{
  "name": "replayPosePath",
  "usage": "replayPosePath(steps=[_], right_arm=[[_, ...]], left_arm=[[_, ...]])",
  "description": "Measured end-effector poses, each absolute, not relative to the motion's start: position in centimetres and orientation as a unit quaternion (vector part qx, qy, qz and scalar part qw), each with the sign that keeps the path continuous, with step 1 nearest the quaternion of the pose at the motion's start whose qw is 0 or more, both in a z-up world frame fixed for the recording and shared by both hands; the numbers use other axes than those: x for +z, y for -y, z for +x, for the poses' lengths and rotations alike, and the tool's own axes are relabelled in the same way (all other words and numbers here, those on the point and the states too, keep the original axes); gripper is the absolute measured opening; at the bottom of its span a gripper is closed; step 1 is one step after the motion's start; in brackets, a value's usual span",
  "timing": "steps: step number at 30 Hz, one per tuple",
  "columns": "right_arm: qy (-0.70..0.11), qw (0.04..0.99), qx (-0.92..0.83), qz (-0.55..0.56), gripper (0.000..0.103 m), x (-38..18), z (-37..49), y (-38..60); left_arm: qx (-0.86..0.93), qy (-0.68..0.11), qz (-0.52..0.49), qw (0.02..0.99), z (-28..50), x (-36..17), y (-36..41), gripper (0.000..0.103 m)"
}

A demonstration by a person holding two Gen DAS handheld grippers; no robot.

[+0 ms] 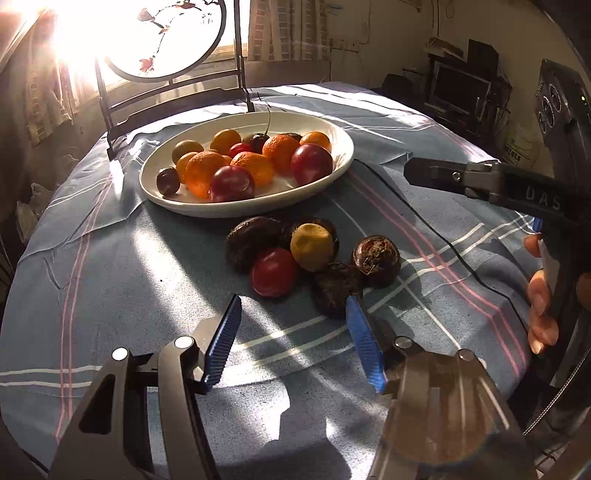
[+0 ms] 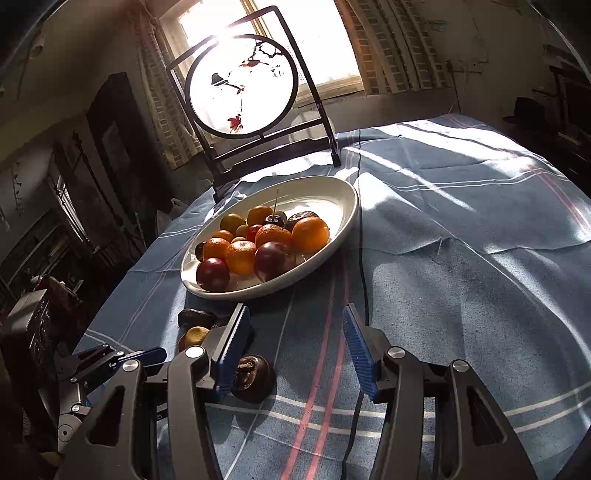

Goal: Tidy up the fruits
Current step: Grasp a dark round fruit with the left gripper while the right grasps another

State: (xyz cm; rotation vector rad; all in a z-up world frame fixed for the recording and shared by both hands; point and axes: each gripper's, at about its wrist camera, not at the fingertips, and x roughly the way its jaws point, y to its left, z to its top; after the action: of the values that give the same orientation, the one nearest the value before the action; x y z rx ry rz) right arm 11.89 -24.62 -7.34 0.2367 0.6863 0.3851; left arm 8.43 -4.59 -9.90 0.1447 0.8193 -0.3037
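Five loose fruits lie in a cluster on the counter (image 1: 110,266), just in front of the white plate (image 1: 343,155): a red tomato (image 1: 273,272), a yellow fruit (image 1: 312,245), and three dark brown, rough-skinned fruits (image 1: 253,240), (image 1: 376,260), (image 1: 334,293). They touch one another or nearly so. The plate already carries the larger share: oranges (image 1: 201,173), dark red plums (image 1: 232,183), a cherry with its stem upright (image 1: 260,140) and several smaller pieces. By this layout, the plate appears to be the collecting point and the cluster the remainder still to be moved.

The left tongs (image 1: 293,314) are spread wide and empty, low over the cloth and aimed at the cluster, with the nearest dark fruit just beside the right-hand finger. This stance suits a pick from the near edge of the group. The right tongs (image 2: 295,325) are likewise parted and hold nothing; they sit to the right of the cluster, facing bare cloth and the plate beyond, which reads as a waiting position that leaves the fruit to the other tool.

Limits of observation: in the right wrist view, the left-hand finger covers most of the cluster, leaving only parts of it showing. Strong backlight from the window (image 2: 258,29) washes out the round screen on its stand (image 2: 242,83) and flares across the upper left of the left wrist view. Fruit at the rear of the plate overlaps, so an exact count there is not possible. A dark cable (image 2: 364,258) runs across the cloth beside the plate; its ends are out of frame.
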Motion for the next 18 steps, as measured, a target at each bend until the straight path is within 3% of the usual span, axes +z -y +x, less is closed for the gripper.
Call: replayPosePath(steps=[2,7,10,11,12,18], right_arm=[[-0.332,0.917,0.188,0.118,0.053,-7.4,11.8,24.7],[-0.336,0.912,0.192,0.136,0.053,-7.6,12.1,25.2],[-0.331,0.914,0.195,0.129,0.053,-7.5,11.9,24.9],[-0.330,0.915,0.196,0.124,0.053,-7.5,11.9,24.8],[-0.329,0.916,0.197,0.119,0.053,-7.5,11.8,24.6],[-0.335,0.915,0.212,0.080,0.053,-7.5,11.5,23.3]], left_arm=[[-0.158,-0.400,0.058,0.901,8.6,-10.1,5.0,0.046],[-0.174,-0.404,0.069,0.895,8.5,-10.3,6.8,0.030],[-0.169,-0.402,0.072,0.897,8.8,-10.4,7.2,0.032],[-0.167,-0.407,0.067,0.896,9.2,-10.6,7.2,0.041],[-0.170,-0.418,0.057,0.891,9.8,-10.7,7.0,0.042],[-0.155,-0.416,0.059,0.894,9.9,-10.7,6.9,0.037]])
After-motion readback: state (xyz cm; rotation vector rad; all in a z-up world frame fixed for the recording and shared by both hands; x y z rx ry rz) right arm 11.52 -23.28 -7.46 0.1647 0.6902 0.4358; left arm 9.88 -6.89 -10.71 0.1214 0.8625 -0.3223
